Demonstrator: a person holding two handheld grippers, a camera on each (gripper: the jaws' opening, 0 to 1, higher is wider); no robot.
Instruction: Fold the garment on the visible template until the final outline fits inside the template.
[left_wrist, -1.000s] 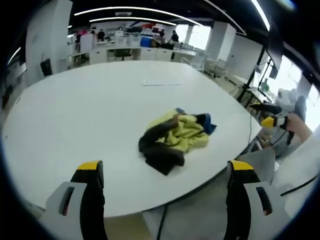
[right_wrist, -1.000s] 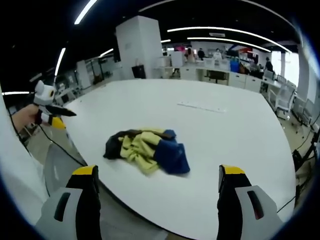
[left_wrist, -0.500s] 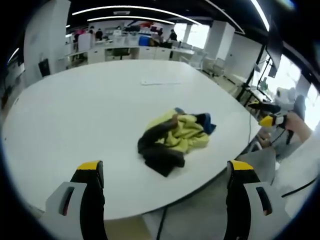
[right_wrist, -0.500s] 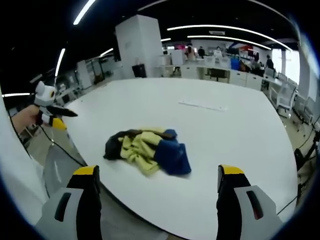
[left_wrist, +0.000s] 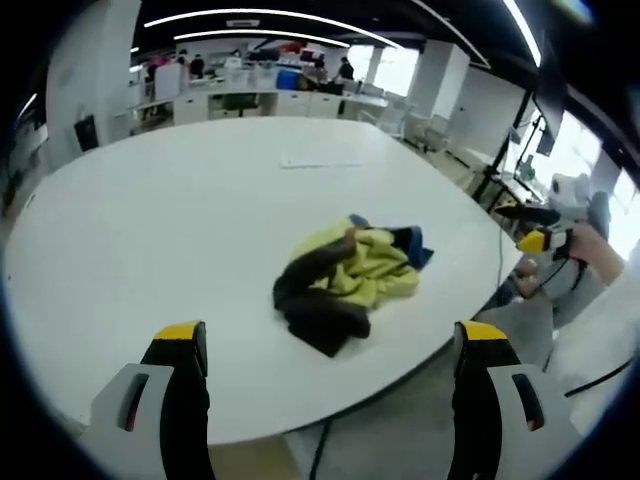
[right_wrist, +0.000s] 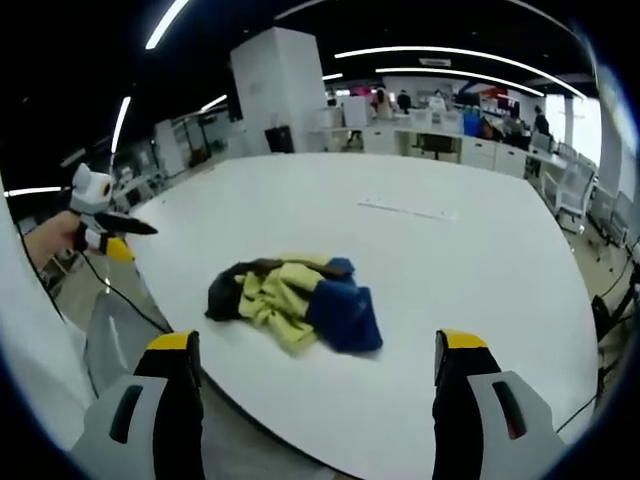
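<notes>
A crumpled garment (left_wrist: 345, 277) of yellow, dark brown and blue cloth lies bunched near the front edge of a large white table (left_wrist: 180, 220). The same garment (right_wrist: 295, 300) appears in the right gripper view, its blue part toward the right. My left gripper (left_wrist: 330, 350) hangs open before the table edge, short of the cloth, nothing between its jaws. My right gripper (right_wrist: 315, 360) is likewise open and empty, off the table's near edge. The other gripper (left_wrist: 540, 235) appears at the right of the left gripper view, held in a hand, and the left one (right_wrist: 100, 215) at the left of the right gripper view.
A thin white strip (left_wrist: 320, 163) lies flat on the table far beyond the garment, seen as the strip (right_wrist: 405, 210) in the right gripper view. Desks, chairs and people stand in the office behind. A cable (left_wrist: 500, 270) hangs past the table's right edge.
</notes>
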